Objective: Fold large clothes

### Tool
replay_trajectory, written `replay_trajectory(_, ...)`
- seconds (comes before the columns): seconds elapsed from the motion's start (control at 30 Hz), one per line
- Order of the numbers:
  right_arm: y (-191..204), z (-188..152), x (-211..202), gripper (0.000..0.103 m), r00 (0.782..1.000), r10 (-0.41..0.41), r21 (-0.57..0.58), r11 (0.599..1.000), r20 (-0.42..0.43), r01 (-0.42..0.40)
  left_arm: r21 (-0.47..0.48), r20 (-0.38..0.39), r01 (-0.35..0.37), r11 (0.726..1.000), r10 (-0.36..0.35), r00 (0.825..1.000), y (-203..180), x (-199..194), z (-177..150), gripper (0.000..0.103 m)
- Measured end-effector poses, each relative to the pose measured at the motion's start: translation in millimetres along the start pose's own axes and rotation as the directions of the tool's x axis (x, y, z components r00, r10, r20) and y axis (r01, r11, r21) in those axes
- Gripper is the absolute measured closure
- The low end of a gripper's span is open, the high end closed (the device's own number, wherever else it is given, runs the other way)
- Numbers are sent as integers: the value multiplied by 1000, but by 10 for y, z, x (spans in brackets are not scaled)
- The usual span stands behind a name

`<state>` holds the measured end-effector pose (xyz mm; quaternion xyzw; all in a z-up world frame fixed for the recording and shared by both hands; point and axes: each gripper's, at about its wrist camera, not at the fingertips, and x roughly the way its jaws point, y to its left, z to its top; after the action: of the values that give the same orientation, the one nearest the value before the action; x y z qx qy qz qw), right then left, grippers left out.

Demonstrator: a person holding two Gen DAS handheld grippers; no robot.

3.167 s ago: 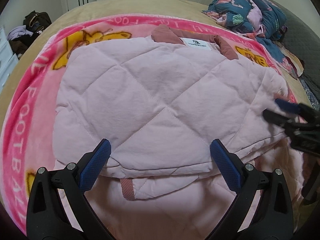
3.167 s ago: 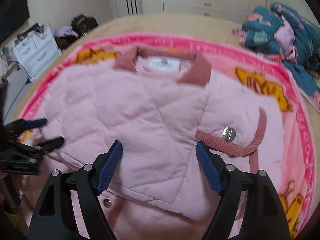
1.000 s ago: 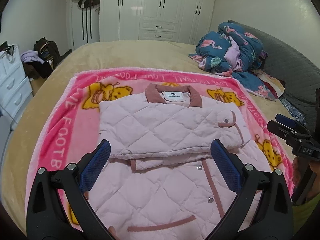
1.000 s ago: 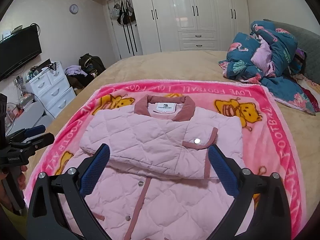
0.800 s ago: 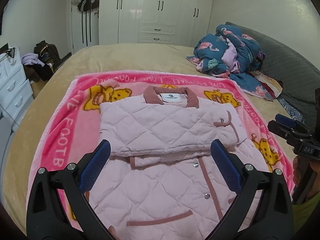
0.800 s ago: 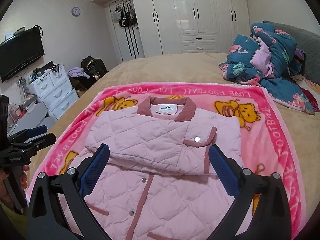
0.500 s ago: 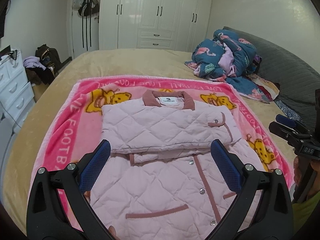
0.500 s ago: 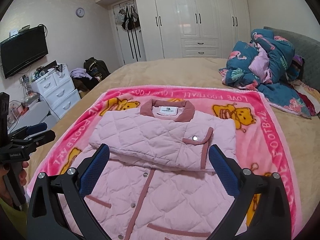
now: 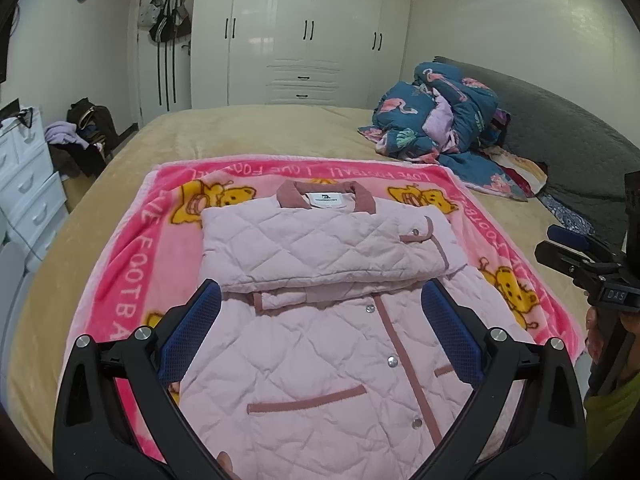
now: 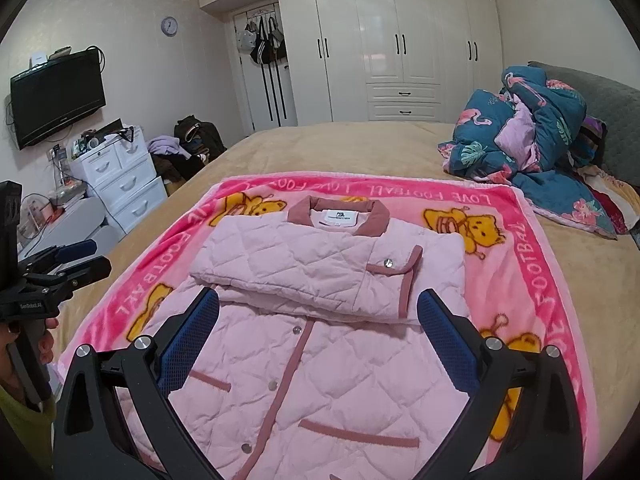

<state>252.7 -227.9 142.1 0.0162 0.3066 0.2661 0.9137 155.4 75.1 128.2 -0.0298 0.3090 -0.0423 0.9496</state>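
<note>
The jacket (image 9: 320,320) lies on a blanket (image 9: 132,248) spread on the bed (image 9: 260,128), bedding heap (image 9: 440,120) behind right

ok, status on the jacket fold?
Left gripper open, right gripper open, both empty. Pink jacket flat on blanket, sleeves folded across chest. Nothing in the way.

Even, soft indoor light, ceiling glare on the glossy wardrobe doors (image 10: 400,28), sharp focus, fisheye-bent dark corners.

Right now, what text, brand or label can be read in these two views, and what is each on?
"LOVE FOOTBALL": repeated along the border of the pink blanket, seen upside down on the far edge.
"DAS": small plate on the right gripper, left wrist view.
"SenRobot AI": on the left gripper's body, right wrist view, barely legible.
White neck label of the pink jacket: print too small to read.
</note>
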Motion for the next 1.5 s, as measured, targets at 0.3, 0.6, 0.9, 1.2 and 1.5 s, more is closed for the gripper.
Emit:
replay_trajectory(0.3, 81, -172, -106, 4, 1000, 9, -22, 1000, -18, -10, 0, -3, -7, 1000, 7, 1000, 16, -72, -167, 9)
replay_trajectory(0.6, 95, -404, -162, 4, 999, 10, -26, 1000, -40, -11, -22, -22, -12, 1000, 11, 1000, 80, -127, -404, 9)
replay_trajectory(0.9, -10, -741, -158, 4, 996, -13, -19, 1000, -90, 11, -20, -62, -39, 999, 37, 997, 154, -127, -652, 9)
replay_trajectory(1.2, -243, -1039, -189, 4, 990, -29, 38, 999, -138, 35, -57, -115, -70, 996, 63, 991, 308, -63, -940, 9)
replay_trajectory(1.5, -417, -1299, -168, 4, 979, -77, 35, 996, -188, 85, -50, -182, -121, 991, 110, 977, 428, 37, -1246, 9)
